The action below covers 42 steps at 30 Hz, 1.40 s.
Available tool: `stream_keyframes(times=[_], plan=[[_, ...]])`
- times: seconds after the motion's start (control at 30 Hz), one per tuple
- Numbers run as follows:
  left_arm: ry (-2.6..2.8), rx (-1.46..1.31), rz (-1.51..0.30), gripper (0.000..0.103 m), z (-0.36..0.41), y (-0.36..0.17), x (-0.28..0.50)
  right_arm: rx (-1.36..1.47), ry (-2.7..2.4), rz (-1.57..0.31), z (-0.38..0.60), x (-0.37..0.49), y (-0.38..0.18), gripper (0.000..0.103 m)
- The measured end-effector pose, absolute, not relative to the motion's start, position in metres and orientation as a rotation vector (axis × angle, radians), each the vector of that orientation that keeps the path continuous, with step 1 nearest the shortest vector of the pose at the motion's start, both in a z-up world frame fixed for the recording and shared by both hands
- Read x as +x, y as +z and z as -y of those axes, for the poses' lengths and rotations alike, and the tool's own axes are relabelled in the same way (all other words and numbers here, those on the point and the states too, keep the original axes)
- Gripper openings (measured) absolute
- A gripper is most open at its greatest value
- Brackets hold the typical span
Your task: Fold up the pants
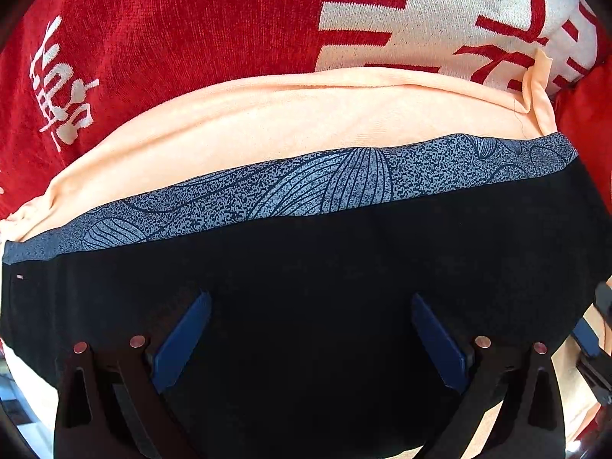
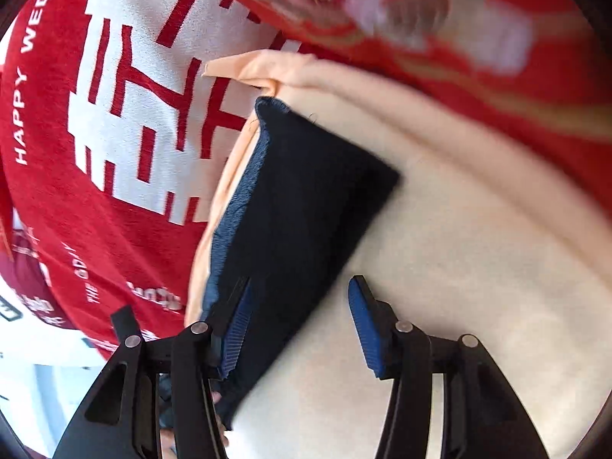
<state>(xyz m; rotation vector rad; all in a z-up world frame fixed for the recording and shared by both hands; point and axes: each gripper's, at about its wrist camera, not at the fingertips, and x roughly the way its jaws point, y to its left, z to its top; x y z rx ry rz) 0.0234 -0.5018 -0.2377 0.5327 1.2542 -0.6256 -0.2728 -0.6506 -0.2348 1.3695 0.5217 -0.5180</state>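
Note:
The pants are peach-coloured (image 1: 290, 122) and lie on a red blanket (image 1: 172, 26). A black garment with a blue-grey patterned waistband (image 1: 344, 187) lies folded on top of them. My left gripper (image 1: 311, 329) is open just above the black cloth (image 1: 306, 267), its blue pads spread wide. In the right wrist view the black garment (image 2: 302, 199) lies across the peach pants (image 2: 478, 267). My right gripper (image 2: 302, 317) is open, its left pad touching the black garment's edge and its right pad over the peach cloth.
The red blanket (image 2: 46, 199) bears a large white block with red characters (image 2: 126, 114) and white lettering. A blurred red and white cloth (image 2: 401, 4) lies at the top right. The other gripper's black body (image 1: 600, 344) shows at the left view's right edge.

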Motion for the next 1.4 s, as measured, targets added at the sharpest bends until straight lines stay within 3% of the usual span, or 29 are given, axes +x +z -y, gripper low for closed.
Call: stream_keyframes(times=[0.23,0.27,0.3,0.33,0.37,0.4,0.43,0.57,0.67,0.8,1.17,1.4], plan=[[-0.638,0.518,-1.248,0.103,0.49,-0.236,0.018,1.399,-0.553,-0.463,0.667,-0.246,-0.236,0.056],[-0.639,0.521,-1.252,0.103,0.489,-0.235,0.018,1.408,-0.557,-0.484,0.67,-0.24,-0.235,0.05],[-0.635,0.529,-1.262,0.103,0.489,-0.234,0.02,1.39,-0.571,-0.522,0.671,-0.238,-0.233,0.023],[-0.625,0.542,-1.278,0.103,0.49,-0.232,0.021,1.356,-0.579,-0.55,0.671,-0.234,-0.228,0.013],[-0.62,0.545,-1.294,0.095,0.489,-0.227,0.022,1.333,-0.575,-0.564,0.671,-0.232,-0.224,0.014],[-0.635,0.533,-1.3,0.08,0.489,-0.222,0.022,1.307,-0.567,-0.575,0.67,-0.23,-0.218,0.014],[-0.672,0.509,-1.308,0.076,0.486,-0.214,0.02,1.281,-0.55,-0.582,0.668,-0.228,-0.211,0.014],[-0.757,0.509,-1.274,0.076,0.476,-0.197,0.006,1.242,-0.509,-0.574,0.661,-0.225,-0.195,0.014],[-0.757,0.477,-1.355,0.077,0.472,-0.225,0.001,1.218,-0.5,-0.57,0.657,-0.221,-0.189,0.014],[-0.754,0.495,-1.213,0.079,0.47,-0.223,-0.019,1.155,-0.489,-0.58,0.65,-0.208,-0.177,0.014],[-0.883,0.471,-1.223,0.079,0.447,-0.213,-0.012,0.725,-0.432,-0.729,0.579,-0.133,-0.112,0.014],[-0.786,0.345,-1.255,0.079,0.335,-0.172,0.061,0.46,-0.444,-0.863,0.501,-0.065,-0.107,0.016]])
